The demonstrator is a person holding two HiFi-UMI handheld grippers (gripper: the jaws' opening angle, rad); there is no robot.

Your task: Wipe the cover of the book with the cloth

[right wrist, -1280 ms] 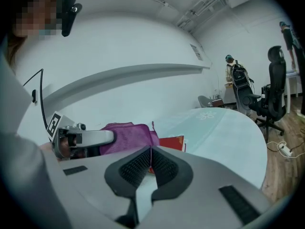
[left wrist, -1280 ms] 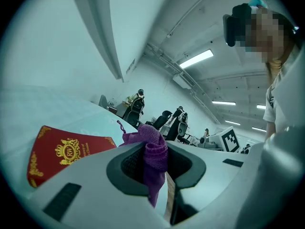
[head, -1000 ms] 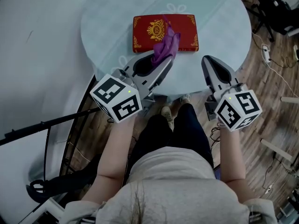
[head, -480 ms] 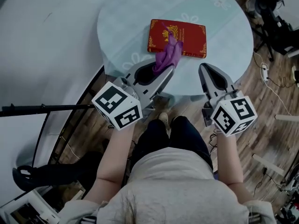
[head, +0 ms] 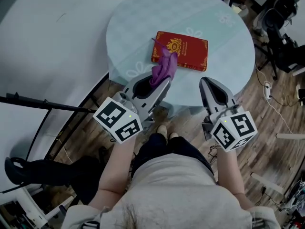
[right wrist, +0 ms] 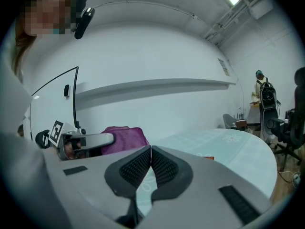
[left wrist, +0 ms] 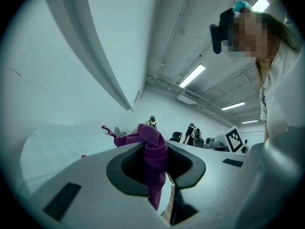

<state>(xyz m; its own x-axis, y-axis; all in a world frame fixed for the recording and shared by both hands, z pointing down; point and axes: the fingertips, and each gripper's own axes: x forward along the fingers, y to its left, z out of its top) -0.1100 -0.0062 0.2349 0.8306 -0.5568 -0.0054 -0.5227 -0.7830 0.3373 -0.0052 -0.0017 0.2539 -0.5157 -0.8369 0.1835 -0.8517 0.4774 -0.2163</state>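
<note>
The left gripper (head: 163,81) pinches the purple cloth (head: 162,67) over the near-left corner of the red book (head: 187,51). The right gripper (head: 209,83) is pressed together, empty, above the table (head: 138,27) edge

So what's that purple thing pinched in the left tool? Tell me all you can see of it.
It's a purple cloth, soft and towel-like, bunched into a crumpled wad. The left gripper is shut on its middle; one end pokes out past the tips and a tail hangs down between the jaws. It lies over the near left corner of the red book; whether it touches the cover is unclear.
</note>
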